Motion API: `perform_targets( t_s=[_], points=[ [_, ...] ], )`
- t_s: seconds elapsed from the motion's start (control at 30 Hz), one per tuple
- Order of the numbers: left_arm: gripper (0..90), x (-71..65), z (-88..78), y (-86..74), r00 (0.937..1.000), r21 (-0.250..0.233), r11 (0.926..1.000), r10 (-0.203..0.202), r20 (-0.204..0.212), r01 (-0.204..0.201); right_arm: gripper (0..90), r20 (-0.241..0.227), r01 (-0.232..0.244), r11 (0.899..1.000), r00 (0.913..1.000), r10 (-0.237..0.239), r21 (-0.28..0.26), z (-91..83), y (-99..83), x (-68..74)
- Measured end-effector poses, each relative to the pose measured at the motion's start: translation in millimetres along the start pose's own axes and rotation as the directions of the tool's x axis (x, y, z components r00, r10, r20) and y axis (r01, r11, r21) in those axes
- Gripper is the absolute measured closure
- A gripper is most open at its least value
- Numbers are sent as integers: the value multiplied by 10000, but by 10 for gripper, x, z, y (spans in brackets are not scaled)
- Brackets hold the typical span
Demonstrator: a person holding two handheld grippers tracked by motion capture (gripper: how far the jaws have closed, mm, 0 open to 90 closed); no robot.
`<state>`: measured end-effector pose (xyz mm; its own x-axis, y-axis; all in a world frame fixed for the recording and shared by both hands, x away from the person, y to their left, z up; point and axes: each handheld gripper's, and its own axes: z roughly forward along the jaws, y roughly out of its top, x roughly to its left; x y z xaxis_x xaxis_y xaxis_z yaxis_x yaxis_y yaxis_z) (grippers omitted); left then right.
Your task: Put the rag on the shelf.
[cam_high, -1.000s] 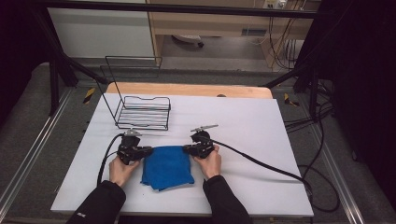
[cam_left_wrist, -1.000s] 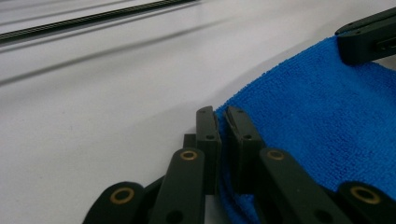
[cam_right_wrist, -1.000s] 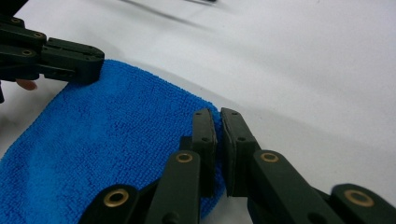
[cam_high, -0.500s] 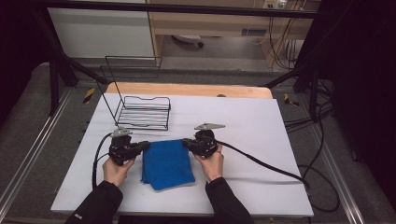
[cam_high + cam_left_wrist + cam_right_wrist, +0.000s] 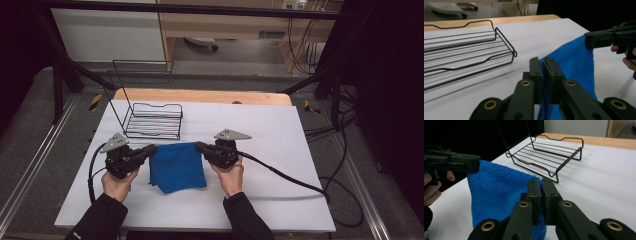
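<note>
The blue cloth (image 5: 177, 166) hung stretched between the two tools near the middle of the white table (image 5: 280, 130), its lower part draping toward the near edge; the left gripper (image 5: 150, 148) pinched its far-left corner and the right gripper (image 5: 200, 146) its far-right corner, jaws pressed tight on the fabric in both gripper views. To lift it well, both hands needed to rise level and at one pace — keeping the top edge taut, not overstretched; the wire rack (image 5: 152, 120) stood just beyond on the far left, so the cloth had to clear its rim.
</note>
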<state>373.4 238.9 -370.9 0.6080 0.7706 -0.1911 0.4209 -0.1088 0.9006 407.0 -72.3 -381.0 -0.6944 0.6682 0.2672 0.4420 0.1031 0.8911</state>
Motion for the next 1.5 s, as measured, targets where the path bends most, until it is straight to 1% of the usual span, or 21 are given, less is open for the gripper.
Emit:
perform_targets(
  t_s=[0.03, 0.07, 0.17, 0.2, 0.27, 0.47, 0.77, 0.9, 1.03, 1.13, 1.27, 1.37, 1.5],
  points=[
    [846, -14, -7, 6, 10000, -34, 10000, -18, 77, 19, 865, -7, 31, 10000, 10000, -32, -69, -17, 17, 11],
    [846, -21, -19, 14, 10000, -119, 9999, 65, 8, -65, 865, -18, 80, 9999, 10000, -81, -125, -32, 35, 19],
    [845, -47, -56, 40, 9999, -342, 9993, 126, -19, -126, 864, -58, 238, 9992, 9997, -240, -331, -79, 84, 44],
    [845, -58, -70, 50, 9999, -439, 9989, 131, -9, -132, 865, -104, 289, 9984, 9995, -294, -484, -108, 110, 58],
    [845, -79, -97, 68, 9998, -570, 9982, 168, 64, -164, 864, -113, 345, 9978, 9993, -352, -574, -123, 120, 64],
    [845, -139, -169, 114, 9992, -961, 9946, 391, -49, -394, 864, -89, 644, 9933, 9978, -655, -957, -193, 157, 118],
    [845, -168, -253, 180, 9992, -1339, 9902, 374, -166, -393, 864, -125, 919, 9854, 9954, -947, -1436, -283, 247, 225],
    [844, -173, -301, 223, 9994, -1630, 9861, 308, -167, -331, 864, -148, 981, 9810, 9947, -1020, -1674, -310, 284, 269],
    [844, -182, -355, 277, 9991, -1861, 9817, 365, -216, -399, 864, -147, 1022, 9761, 9942, -1069, -1918, -324, 318, 303],
    [844, -185, -385, 310, 9989, -1996, 9789, 409, -226, -446, 864, -148, 1142, 9720, 9927, -1197, -2052, -338, 360, 326],
    [845, -190, -411, 378, 9983, -2146, 9751, 510, -295, -562, 865, -28, 1313, 9666, 9908, -1352, -2202, -363, 425, 371],
    [844, -195, -436, 432, 9985, -2339, 9708, 500, -238, -542, 865, 18, 1388, 9622, 9898, -1423, -2342, -388, 474, 397],
    [845, -202, -467, 482, 9980, -2545, 9651, 573, -260, -620, 865, 90, 1487, 9554, 9884, -1515, -2550, -419, 548, 434]
  ],
)
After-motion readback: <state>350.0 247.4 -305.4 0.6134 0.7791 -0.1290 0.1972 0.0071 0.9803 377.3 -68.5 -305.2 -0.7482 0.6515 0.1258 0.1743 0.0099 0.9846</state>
